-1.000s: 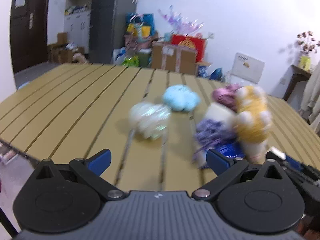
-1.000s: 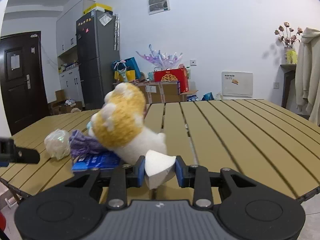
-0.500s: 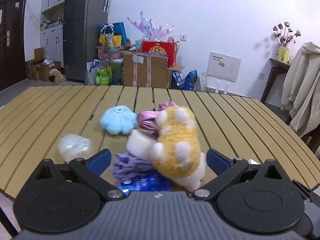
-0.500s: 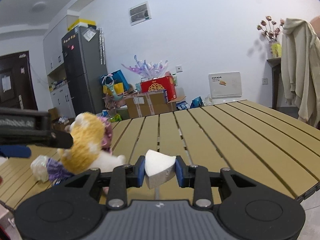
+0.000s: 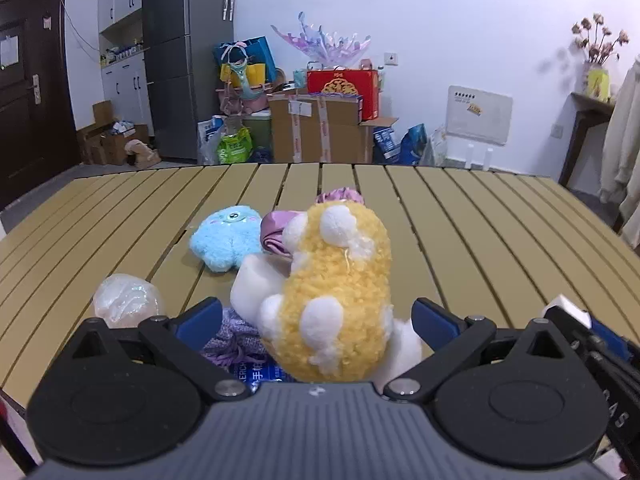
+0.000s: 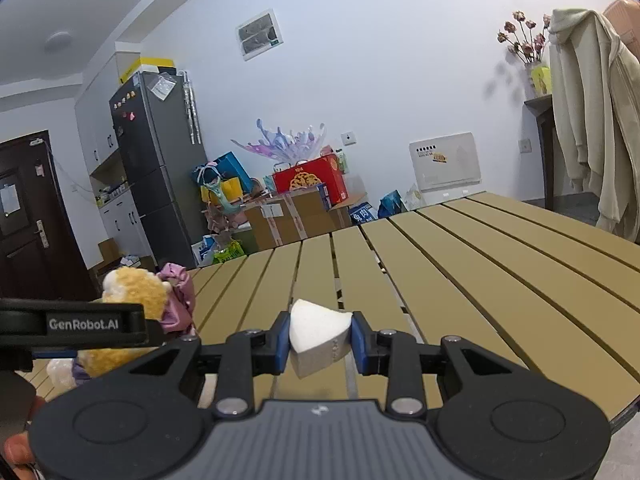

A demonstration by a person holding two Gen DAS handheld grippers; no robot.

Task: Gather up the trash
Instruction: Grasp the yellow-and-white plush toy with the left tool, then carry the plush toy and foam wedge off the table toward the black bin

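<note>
The right gripper (image 6: 320,340) is clamped on a white foam wedge (image 6: 318,336), both blue pads pressed to its sides, the wedge's pointed end toward the camera and its rounded top standing above the fingers. It hangs over the slatted table (image 6: 480,264), whose bare boards run off to 1 o'clock.

In the left wrist view the left gripper (image 5: 316,320) stands wide, nothing pinched. Between its fingers, toward 12 o'clock, lies a heap on the table (image 5: 480,240): a yellow plush (image 5: 340,288) with white patches, on top and nearest; purple yarn (image 5: 236,340) under it at 9 o'clock, just beside the left finger; a blue packet (image 5: 264,372) beneath the yarn. A clear crumpled bag (image 5: 124,300) lies at 10 o'clock, outside the left finger and apart from the heap. A light blue plush (image 5: 228,240) sits at 11 o'clock, and a pink cloth (image 5: 276,232) touches the yellow plush at its far side.

The wedge (image 5: 568,308) shows in this view too, at 3 o'clock, at the tip of the right gripper (image 5: 580,320), well apart from the heap.

From the right wrist view the left gripper's arm (image 6: 80,324) crosses at 9 o'clock, with the yellow plush (image 6: 128,292) and pink cloth (image 6: 178,296) behind it
</note>
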